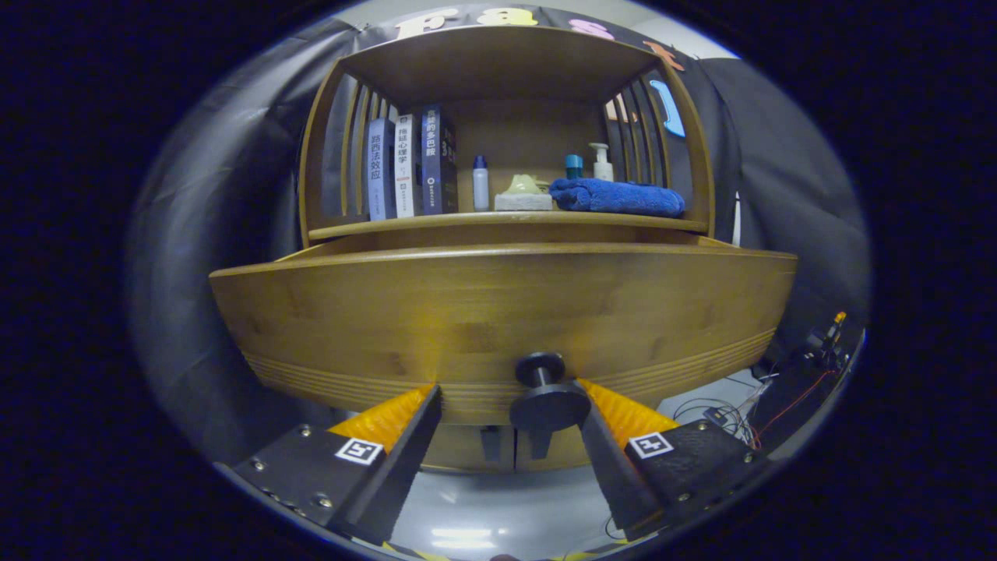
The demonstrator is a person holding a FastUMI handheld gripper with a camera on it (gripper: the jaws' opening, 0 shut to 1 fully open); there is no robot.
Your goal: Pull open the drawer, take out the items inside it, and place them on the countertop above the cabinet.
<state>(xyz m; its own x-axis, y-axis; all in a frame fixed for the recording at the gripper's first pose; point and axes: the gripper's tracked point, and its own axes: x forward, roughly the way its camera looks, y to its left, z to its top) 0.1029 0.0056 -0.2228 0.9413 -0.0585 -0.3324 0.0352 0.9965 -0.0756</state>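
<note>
We are looking along the gripper at the wooden drawer, which is standing pulled out from the cabinet. The fingers are standing apart, and the dark round knob is sitting between them, close against the right finger and apart from the left one. On the countertop above, three books are standing upright on the left. A small white bottle, a pale block with a yellowish thing on it, a folded blue towel and a pump bottle are lining up to their right.
</note>
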